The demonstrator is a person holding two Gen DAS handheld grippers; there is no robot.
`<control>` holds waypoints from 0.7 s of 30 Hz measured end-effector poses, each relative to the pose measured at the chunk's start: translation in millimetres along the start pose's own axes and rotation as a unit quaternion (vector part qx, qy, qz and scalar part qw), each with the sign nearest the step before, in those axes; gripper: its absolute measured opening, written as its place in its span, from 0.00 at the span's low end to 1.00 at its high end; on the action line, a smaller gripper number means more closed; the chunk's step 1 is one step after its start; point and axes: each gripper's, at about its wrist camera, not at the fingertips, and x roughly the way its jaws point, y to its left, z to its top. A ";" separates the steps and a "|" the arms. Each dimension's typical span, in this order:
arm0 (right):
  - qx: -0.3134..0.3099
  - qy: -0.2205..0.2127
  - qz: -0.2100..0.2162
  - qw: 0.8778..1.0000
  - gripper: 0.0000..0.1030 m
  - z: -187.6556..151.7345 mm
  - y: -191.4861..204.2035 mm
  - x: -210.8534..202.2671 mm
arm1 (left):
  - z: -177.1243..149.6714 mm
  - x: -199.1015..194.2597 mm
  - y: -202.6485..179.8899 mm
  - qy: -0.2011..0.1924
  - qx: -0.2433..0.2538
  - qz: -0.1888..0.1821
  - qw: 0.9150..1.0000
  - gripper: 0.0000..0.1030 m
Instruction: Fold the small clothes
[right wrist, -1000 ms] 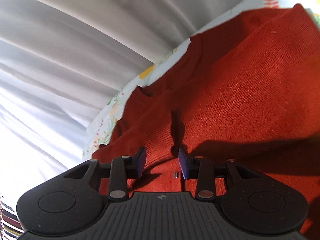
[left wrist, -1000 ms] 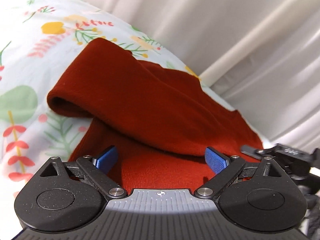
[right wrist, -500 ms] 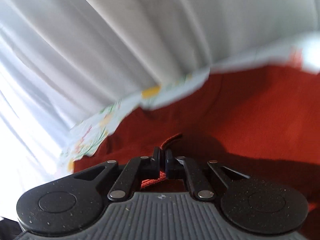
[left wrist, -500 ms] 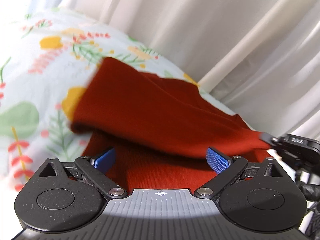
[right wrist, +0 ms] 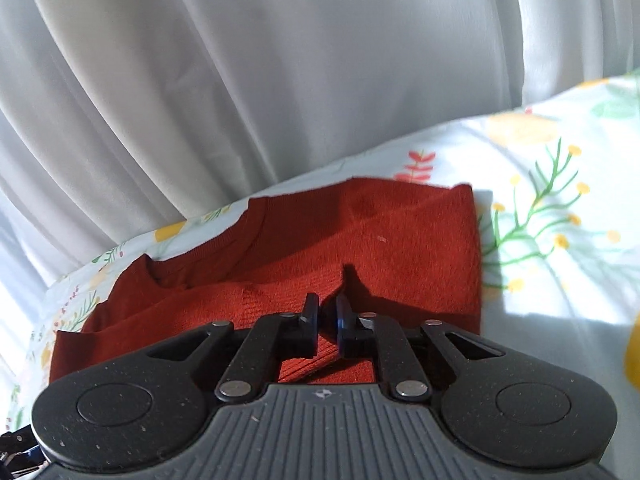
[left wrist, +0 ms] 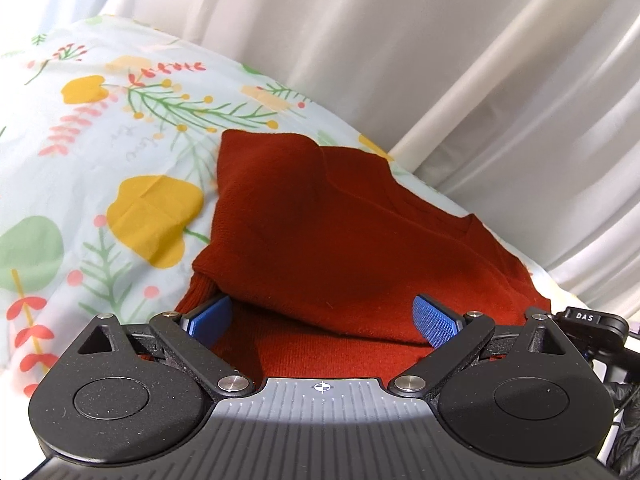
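Observation:
A rust-red knit sweater lies on a floral bedsheet, with its upper layer folded over toward the right. My left gripper is open, its blue pads wide apart, low over the sweater's near edge. In the right wrist view the sweater lies folded, with its neckline at the left. My right gripper is shut on a ribbed edge of the sweater, holding it just above the folded layers.
White curtains hang close behind the bed in both views. The floral sheet extends to the right of the sweater. The right gripper's body shows at the left view's right edge.
My right gripper closed on the sweater's ribbed edge and carried it across, so the sleeve side folded over. The left gripper stayed open and rose slightly.

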 end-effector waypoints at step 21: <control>-0.092 -0.077 -0.049 0.992 0.18 -2.4 37.8 -11.1 | 20.5 24.7 -45.1 -0.015 0.113 0.021 0.993 0.97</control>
